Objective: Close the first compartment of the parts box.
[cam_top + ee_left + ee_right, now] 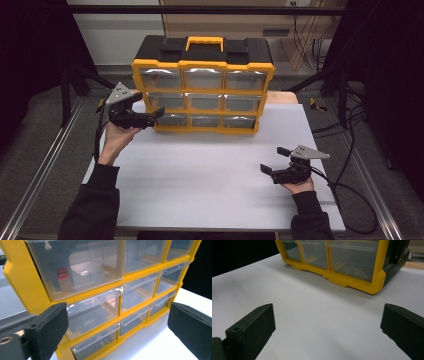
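The yellow drawer organizer (202,92) was seen standing at the far middle of the table (210,190), its drawer fronts just right of the released left gripper (155,116), while the released right gripper (274,161) was held well apart, nearer.

Yellow frame and handle on the organizer (202,65), black top and back, clear drawers (202,102) with pale reflections. Small block (63,279) behind the upper-left drawer front: tan below, red patterned on top. White, unpatterned table (210,175). Black jaws and bodies on the left gripper (159,113) and the right gripper (274,160), each topped by a grey plate. Black sleeves (92,205). Black cables, grey floor beyond.
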Tool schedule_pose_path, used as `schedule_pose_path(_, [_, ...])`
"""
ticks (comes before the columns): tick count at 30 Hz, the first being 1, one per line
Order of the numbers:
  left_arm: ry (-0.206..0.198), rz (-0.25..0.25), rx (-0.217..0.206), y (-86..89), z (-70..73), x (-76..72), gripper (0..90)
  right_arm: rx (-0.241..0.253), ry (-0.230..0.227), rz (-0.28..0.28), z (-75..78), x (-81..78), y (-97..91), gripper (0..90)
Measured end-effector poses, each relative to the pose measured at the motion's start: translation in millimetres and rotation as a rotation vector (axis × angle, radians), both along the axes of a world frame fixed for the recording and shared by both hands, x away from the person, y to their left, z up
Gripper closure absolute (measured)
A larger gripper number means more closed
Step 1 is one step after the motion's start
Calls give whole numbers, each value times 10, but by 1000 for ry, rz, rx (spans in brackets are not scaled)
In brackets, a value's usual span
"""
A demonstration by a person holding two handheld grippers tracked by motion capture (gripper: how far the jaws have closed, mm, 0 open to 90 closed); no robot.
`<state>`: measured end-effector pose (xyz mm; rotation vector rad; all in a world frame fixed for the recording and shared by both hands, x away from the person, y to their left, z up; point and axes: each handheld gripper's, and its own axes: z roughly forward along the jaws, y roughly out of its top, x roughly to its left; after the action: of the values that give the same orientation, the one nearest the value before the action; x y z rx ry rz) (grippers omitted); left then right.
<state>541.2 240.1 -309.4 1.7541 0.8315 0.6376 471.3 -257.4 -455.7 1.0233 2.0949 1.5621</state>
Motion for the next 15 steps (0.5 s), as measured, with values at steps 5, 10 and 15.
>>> schedule_pose_path(5, [-3,-15,-16,26,-49,-88,9,-1,-1,0,1,0,-2,2])
schedule_pose_path(10, [-14,-34,-14,39,-113,-199,4,-1,-1,-1,1,1,-3,2])
schedule_pose_path(15, [-19,-50,-11,40,-203,-293,1,-1,-1,-3,3,-1,-5,2])
